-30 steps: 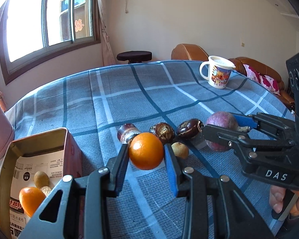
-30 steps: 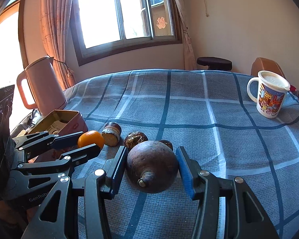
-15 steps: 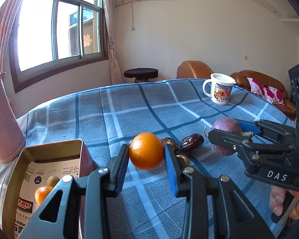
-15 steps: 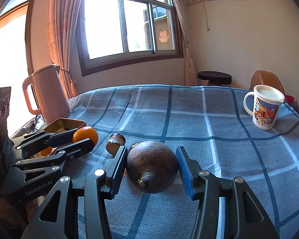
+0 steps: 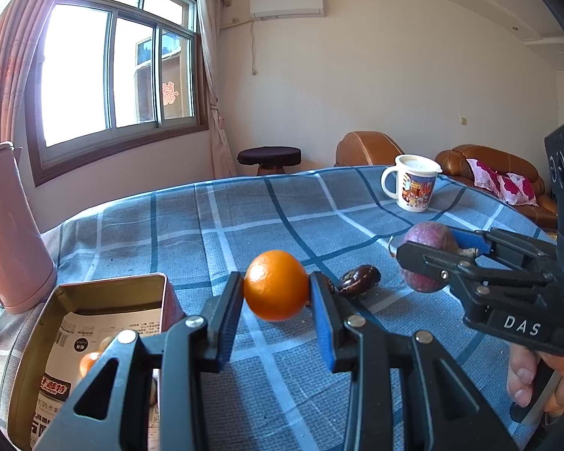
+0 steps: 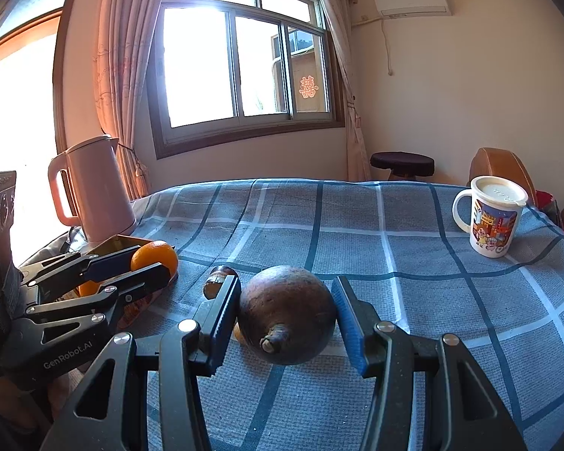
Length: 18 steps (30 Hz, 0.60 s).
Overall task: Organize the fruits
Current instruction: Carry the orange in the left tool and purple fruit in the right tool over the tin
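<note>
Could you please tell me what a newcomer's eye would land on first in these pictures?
Most striking is the bright round orange, clamped in the left claw above the blue checked tablecloth, beside the open gold metal tin. Next comes the big dull purple-brown round fruit, gripped in the right claw. Further back, a white cartoon-printed mug stands at the table's right, and a pink kettle at its left.

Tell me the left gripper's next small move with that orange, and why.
Probably carry it left, over the open tin. The left hand-held gripper holds the orange clear of the cloth, beside the tin, where another orange already lies.
</note>
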Motion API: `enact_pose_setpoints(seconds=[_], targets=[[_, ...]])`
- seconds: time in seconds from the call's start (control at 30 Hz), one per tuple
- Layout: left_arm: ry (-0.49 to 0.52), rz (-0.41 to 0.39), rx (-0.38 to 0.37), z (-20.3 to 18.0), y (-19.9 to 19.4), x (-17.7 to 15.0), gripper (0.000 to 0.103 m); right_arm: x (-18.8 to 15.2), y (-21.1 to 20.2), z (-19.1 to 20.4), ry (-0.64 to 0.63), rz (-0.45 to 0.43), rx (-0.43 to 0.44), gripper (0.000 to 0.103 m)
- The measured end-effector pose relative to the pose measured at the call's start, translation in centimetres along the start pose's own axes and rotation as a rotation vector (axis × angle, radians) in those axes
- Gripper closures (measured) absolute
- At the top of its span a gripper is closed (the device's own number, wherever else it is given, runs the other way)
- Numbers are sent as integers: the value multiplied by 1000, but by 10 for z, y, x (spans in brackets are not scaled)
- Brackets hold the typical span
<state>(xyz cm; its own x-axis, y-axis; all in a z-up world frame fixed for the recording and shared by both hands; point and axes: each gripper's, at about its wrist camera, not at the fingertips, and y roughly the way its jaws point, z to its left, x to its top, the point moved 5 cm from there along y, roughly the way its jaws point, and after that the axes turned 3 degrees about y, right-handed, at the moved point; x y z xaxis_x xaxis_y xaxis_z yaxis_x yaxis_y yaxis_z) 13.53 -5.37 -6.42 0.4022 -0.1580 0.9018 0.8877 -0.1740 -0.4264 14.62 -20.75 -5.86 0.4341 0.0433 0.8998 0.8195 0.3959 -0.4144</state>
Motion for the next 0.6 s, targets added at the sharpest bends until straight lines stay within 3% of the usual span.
enact_pose_setpoints(seconds=[0.6], targets=[[-10, -58, 25, 3, -14, 2, 66, 2, -14, 5, -24, -70, -6, 51]])
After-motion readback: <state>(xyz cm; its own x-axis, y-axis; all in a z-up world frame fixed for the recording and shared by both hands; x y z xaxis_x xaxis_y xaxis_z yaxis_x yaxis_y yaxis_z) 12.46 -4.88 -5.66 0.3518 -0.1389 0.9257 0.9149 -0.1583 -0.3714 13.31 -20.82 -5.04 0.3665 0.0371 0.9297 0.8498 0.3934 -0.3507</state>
